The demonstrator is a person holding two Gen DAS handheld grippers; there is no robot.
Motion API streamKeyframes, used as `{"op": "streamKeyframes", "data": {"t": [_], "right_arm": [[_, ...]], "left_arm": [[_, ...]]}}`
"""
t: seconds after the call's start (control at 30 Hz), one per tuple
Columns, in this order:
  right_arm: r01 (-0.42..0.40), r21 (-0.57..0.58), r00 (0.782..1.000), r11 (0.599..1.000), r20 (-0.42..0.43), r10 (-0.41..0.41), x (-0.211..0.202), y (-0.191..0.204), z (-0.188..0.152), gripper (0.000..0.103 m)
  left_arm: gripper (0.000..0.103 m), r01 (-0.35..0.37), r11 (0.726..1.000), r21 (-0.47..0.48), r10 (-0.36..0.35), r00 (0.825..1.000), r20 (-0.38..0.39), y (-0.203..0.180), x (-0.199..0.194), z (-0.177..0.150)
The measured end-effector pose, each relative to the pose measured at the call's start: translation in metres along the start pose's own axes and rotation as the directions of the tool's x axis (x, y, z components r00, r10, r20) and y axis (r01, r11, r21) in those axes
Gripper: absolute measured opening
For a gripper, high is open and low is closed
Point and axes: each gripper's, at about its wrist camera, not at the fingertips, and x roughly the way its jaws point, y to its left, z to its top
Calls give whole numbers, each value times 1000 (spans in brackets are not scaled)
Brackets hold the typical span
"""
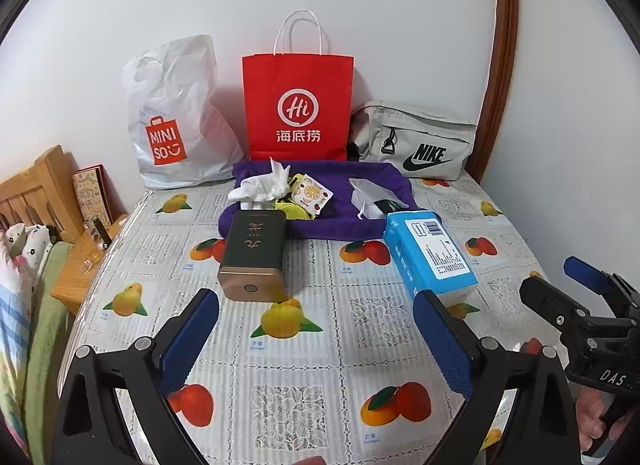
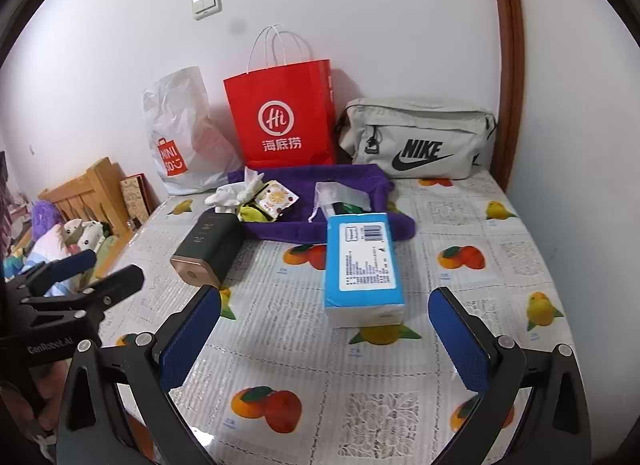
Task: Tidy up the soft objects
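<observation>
The blue tissue pack [image 2: 362, 269] lies flat on the desk [image 2: 500, 265], its long side pointing toward the purple cloth [image 2: 340, 181]. Both tongs, left [image 1: 316, 341] and right [image 2: 326, 341], are wide apart and hold nothing

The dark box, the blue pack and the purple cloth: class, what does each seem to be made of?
Dark box: probably metal tin, matte green sides, coppery satin end that catches light. Blue pack: thin glossy plastic film, with what looks like white tissue showing at its end. Purple cloth: soft fabric, likely terry or fleece, matte with rolled edges.
</observation>
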Motion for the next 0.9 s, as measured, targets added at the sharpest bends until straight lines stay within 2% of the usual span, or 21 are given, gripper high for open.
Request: {"op": "streamKeyframes", "data": {"t": [0.17, 0.9], "right_arm": [[9, -8, 1000, 1000, 6, -9, -7, 1, -3, 102], [16, -29, 1000, 999, 6, -16, -12, 10, -7, 102]], "left_arm": [[98, -31, 1000, -5, 31, 1000, 5, 2, -5, -2], [98, -32, 999, -7, 32, 999, -4, 3, -9, -7]]}}
